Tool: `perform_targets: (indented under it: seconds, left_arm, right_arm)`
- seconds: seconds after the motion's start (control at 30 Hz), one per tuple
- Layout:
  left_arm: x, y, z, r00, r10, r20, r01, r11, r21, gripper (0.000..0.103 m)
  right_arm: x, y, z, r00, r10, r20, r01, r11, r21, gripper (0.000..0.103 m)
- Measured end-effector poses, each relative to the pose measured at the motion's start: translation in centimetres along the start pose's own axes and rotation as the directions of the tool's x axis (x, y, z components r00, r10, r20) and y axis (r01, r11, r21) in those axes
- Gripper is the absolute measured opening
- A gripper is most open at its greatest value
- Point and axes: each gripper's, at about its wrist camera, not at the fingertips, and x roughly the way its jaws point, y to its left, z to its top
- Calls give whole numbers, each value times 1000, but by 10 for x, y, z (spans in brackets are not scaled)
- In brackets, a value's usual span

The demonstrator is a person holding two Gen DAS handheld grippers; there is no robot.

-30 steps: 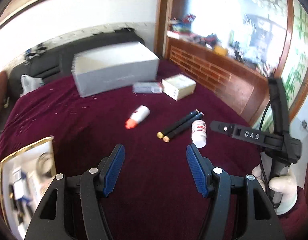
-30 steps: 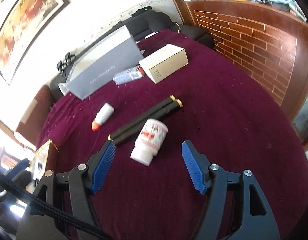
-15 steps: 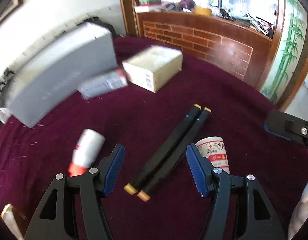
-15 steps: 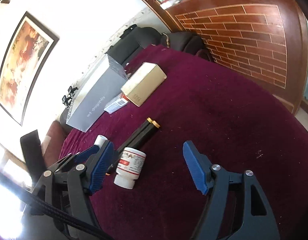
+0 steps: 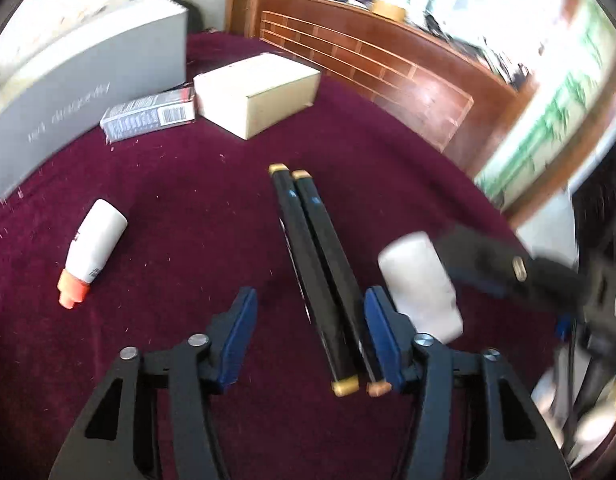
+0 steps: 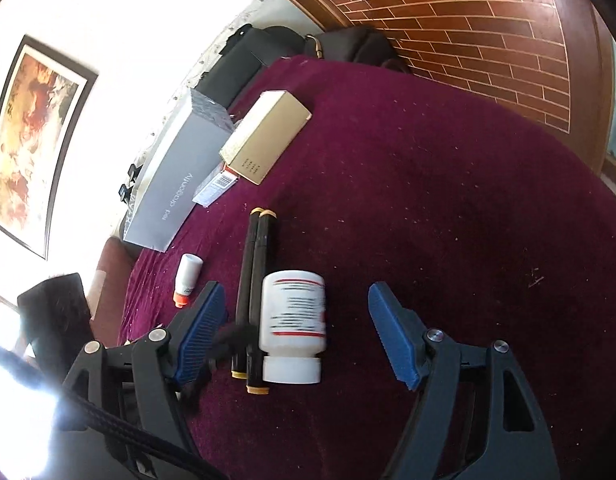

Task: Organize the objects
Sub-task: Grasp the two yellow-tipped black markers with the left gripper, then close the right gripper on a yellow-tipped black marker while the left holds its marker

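Between the half-closed jaws of the left gripper (image 5: pixel 308 332), which have just been closing, two stiff, light black tubes (image 5: pixel 316 276) are lying against its right pad, not yet clamped; a grip near their middle is judged best, as they may roll. The smooth white bottle (image 6: pixel 294 320) is lying between the wide-open jaws of the right gripper (image 6: pixel 296 332), untouched, and should be taken across its body. Farther ahead the cloth is free up to the boxes (image 5: pixel 256 92).

Both wrist cameras look down closely, sharing the black tubes (image 5: pixel 324 280).

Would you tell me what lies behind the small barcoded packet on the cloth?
Directly behind the barcoded packet stands the long grey box, with the beige carton at its side. Whether the packet touches the grey box is unclear, and anything beyond that box is hidden.
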Motion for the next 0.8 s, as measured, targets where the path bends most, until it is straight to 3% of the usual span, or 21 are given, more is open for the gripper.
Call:
perform_targets:
  seconds: [0.13, 0.2, 0.37, 0.57, 0.67, 0.8]
  left_arm:
    - [3, 3, 7, 1000, -15, 3, 15, 1000, -19, 29]
    - [1, 8, 2, 999, -48, -2, 48, 998, -39, 29]
    - [0, 29, -1, 1000, -18, 4, 18, 998, -68, 29]
    - [11, 1, 6, 994, 109, 3, -109, 992, 65, 29]
    - [22, -18, 11, 980, 197, 35, -200, 969, 144, 29]
    - [26, -28, 14, 964, 259, 63, -266, 951, 160, 29]
  right_arm:
    - [1, 1, 0, 1000, -5, 1, 5, 1000, -9, 74]
    - [1, 1, 0, 1000, -3, 0, 3, 1000, -9, 74]
    - [2, 1, 1, 1000, -1, -3, 1, 1000, -10, 77]
    - [3, 2, 1, 1000, -3, -2, 3, 1000, -16, 77]
    - [3, 2, 0, 1000, -6, 2, 6, 1000, -19, 77]
    - [4, 4, 0, 1000, -20, 5, 21, 999, -39, 77]
